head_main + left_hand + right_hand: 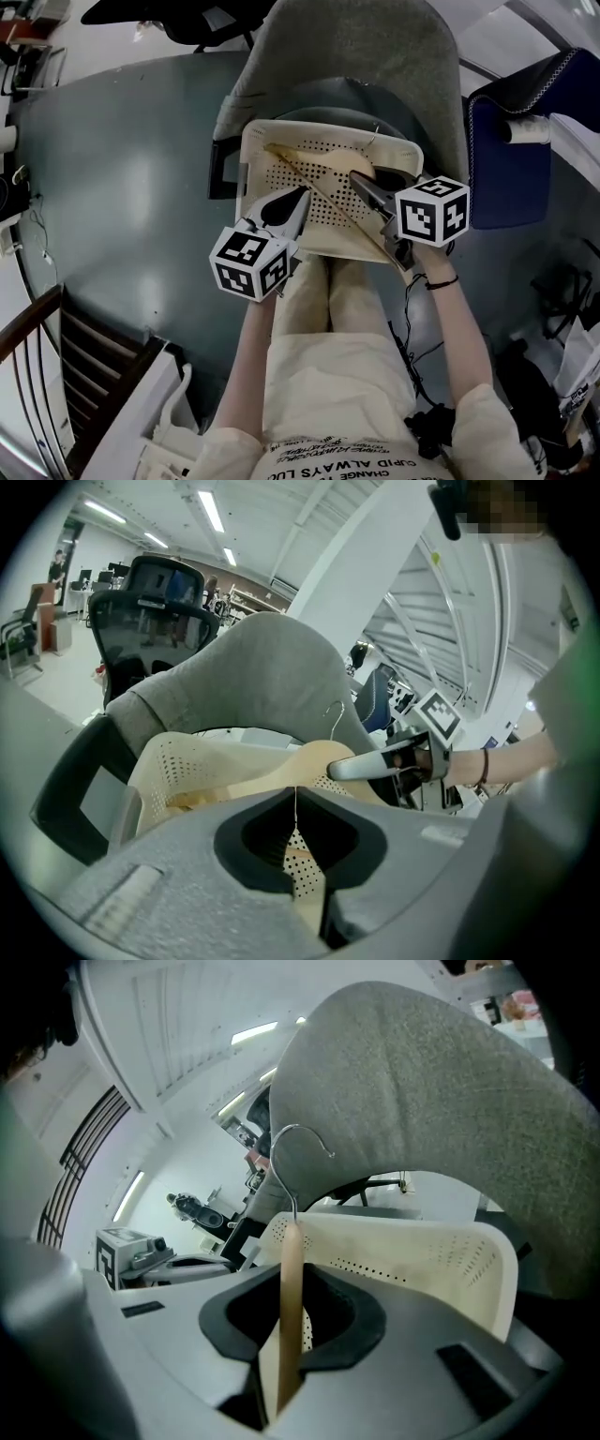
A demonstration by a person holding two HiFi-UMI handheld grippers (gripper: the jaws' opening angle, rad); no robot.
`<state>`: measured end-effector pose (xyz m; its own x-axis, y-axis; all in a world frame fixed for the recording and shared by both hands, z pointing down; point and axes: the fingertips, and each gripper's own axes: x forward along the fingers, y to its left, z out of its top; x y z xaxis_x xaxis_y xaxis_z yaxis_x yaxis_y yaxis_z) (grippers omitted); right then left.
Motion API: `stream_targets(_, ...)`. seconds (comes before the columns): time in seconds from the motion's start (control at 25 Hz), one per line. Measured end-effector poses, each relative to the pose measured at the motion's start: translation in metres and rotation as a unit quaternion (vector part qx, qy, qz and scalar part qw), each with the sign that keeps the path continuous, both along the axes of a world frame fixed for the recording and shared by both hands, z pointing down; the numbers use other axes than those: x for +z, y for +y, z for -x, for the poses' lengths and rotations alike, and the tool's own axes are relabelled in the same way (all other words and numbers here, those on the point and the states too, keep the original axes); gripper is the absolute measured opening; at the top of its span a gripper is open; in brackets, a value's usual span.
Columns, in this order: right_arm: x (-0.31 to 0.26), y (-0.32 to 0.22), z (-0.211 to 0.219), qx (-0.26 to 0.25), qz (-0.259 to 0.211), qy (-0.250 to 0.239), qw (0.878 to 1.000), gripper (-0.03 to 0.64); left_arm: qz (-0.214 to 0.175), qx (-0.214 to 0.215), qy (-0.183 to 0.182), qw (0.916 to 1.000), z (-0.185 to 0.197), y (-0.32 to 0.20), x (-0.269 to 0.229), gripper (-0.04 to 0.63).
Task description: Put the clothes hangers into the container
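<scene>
Gripping the wooden hanger [292, 1246] just below its metal hook [291, 1209], the right tongs [291, 1283] are clenched on the wood. In the right gripper view the hanger stands edge-on between the two jaws, which press on both of its flat faces. The hook rises above the jaw tips.

Left tongs [295, 808]: the jaw tips are drawn together, with only a thin seam between them. In the head view these tips lie at the hanger's straight lower bar, about midway along it. Whether they nip the bar cannot be made out in either view.

Hanger position: it is held at the open top of the cream perforated basket [251, 164]. In the head view the lower bar runs diagonally across the basket, from the far left corner toward the near right rim. The hook points toward the far rim. In the left gripper view one arm of the hanger reaches down inside the basket, while the neck, in the right tongs, is level with the rim or above it.

Basket position: it rests on the seat of a grey upholstered chair [375, 56], with the backrest rising directly behind it.

Operator position: the person's legs, in pale trousers, are just in front of the seat. Both forearms extend forward, one to each set of tongs, on either side of the basket's near edge.
</scene>
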<state>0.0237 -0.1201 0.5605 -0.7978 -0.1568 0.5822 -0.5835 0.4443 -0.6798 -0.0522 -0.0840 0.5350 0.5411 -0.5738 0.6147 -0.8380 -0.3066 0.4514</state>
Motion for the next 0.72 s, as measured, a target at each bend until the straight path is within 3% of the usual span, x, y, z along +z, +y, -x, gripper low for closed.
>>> stream_targets(0.72, 0.033, -0.012, -0.009, 0.060, 0.029, 0.000, 0.998, 0.057, 0.019, 0.037, 0.000, 0.9991, -0.012, -0.007, 0.032, 0.023)
